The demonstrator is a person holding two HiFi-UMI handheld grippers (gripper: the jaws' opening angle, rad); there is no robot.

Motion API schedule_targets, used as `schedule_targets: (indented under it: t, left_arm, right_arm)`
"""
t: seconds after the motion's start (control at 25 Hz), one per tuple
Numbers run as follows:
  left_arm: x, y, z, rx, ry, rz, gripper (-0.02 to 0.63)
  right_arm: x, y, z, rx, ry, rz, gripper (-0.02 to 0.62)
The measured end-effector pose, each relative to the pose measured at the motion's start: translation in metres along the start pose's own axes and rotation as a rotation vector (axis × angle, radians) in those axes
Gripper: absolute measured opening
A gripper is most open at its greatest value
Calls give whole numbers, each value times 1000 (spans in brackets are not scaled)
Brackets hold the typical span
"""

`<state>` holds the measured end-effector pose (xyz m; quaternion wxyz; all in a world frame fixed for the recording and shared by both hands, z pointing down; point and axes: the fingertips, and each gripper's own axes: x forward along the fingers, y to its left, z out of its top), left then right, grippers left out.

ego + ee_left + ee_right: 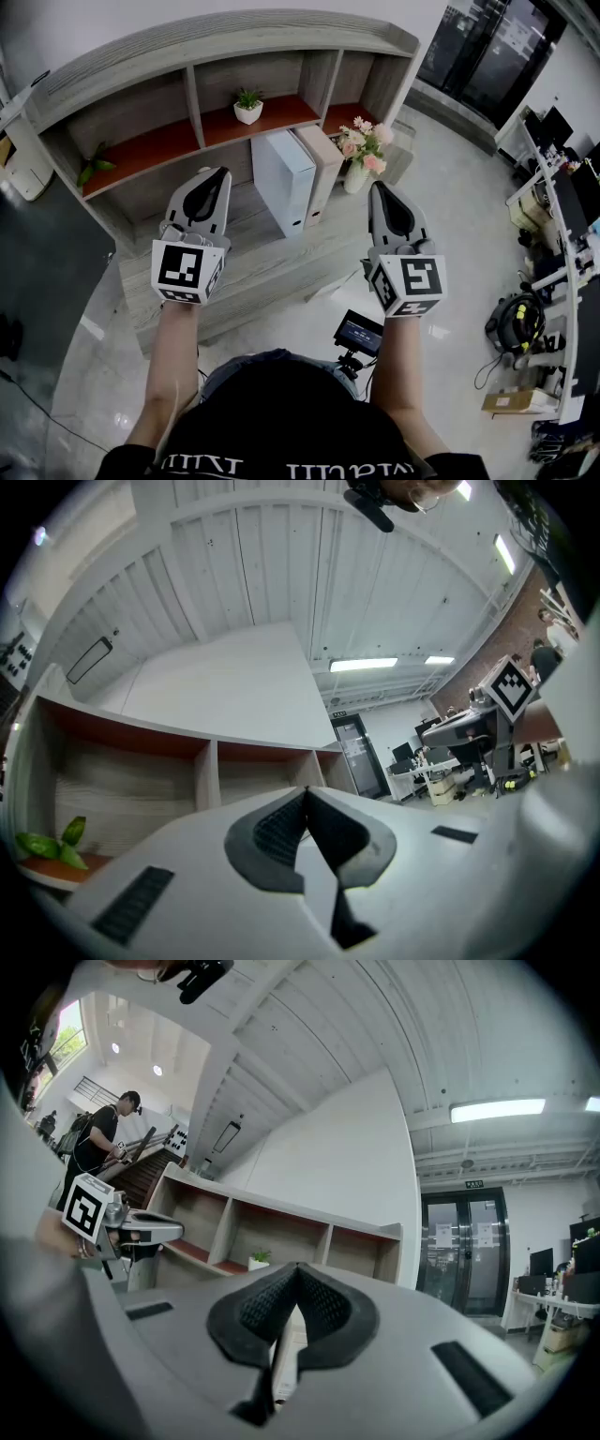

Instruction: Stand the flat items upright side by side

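Two flat file boxes stand upright side by side on the lower shelf in the head view: a white one (281, 178) and a beige one (323, 159) touching its right side. My left gripper (217, 174) hovers in front of the shelf, left of the white box, jaws shut with nothing between them. My right gripper (380, 189) is held to the right of the beige box, also shut and empty. In the left gripper view the left gripper (305, 791) points at the shelf compartments. In the right gripper view the right gripper (297, 1267) has its pads closed together.
The grey wooden shelf unit (141, 56) has red-lined upper compartments holding a small potted plant (248, 105) and green leaves (94, 167). A vase of pink flowers (361, 150) stands right of the boxes. Office desks and gear (553, 234) fill the right side.
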<state>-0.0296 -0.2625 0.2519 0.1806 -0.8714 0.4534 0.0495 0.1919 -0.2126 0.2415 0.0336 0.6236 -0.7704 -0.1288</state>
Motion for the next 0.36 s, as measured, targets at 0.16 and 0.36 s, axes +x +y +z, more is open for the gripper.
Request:
schedule_targets:
  t: [0.16, 0.36]
  left_arm:
    - [2, 4, -3, -8, 4, 10, 11]
    - [7, 9, -3, -2, 5, 20, 11]
  right_arm:
    - [3, -2, -3, 14, 3, -7, 12]
    - [7, -5, -6, 17, 9, -21, 12]
